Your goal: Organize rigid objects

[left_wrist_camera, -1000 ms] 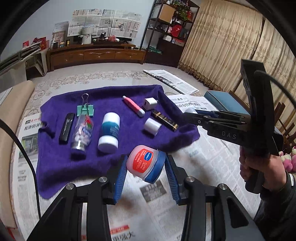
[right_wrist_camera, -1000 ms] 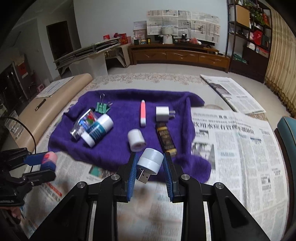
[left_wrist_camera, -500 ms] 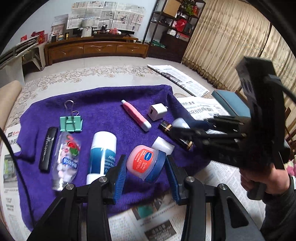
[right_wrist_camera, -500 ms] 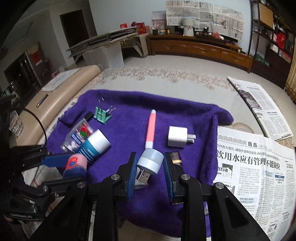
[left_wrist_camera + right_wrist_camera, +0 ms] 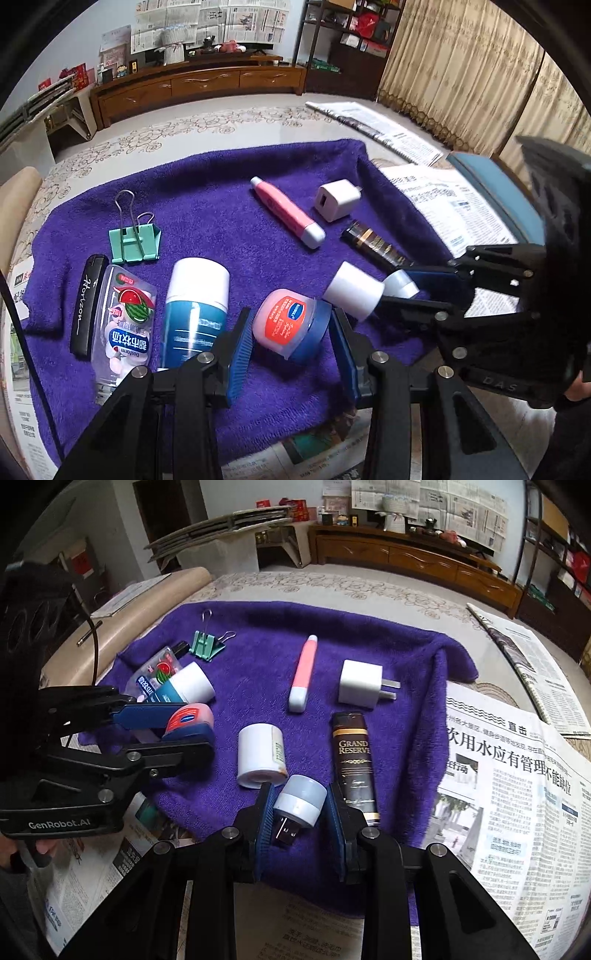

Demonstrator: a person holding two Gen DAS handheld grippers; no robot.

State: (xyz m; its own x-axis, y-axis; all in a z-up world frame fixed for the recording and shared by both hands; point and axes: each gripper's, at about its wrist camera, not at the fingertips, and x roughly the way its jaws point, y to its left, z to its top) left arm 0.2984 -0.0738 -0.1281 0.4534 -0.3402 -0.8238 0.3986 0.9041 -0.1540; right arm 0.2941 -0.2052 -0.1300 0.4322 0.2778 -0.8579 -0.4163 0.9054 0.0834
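The left tongs [image 5: 290, 338] pinch a small jelly jar [image 5: 290, 326] between their blue pads, held just above the near edge of the purple towel [image 5: 221, 206]; the right tongs [image 5: 300, 819] pinch a white USB night light [image 5: 301, 801], plug end toward the camera, also over the towel's near edge. Relative to the towel, the white roll [image 5: 260, 757] lies near its front middle, directly ahead of the night light, and the dark tube [image 5: 354, 760] lies just right of the roll. Risk 1: the night light is set down between the roll and the tube, where the gap is narrow; a tong finger could nudge either and roll it out of line. Risk 2: the jar is gripped tilted on its rounded wall, so it could slip or land on edge when released. Risk 3: both tongs work close together over the towel's front and could collide.
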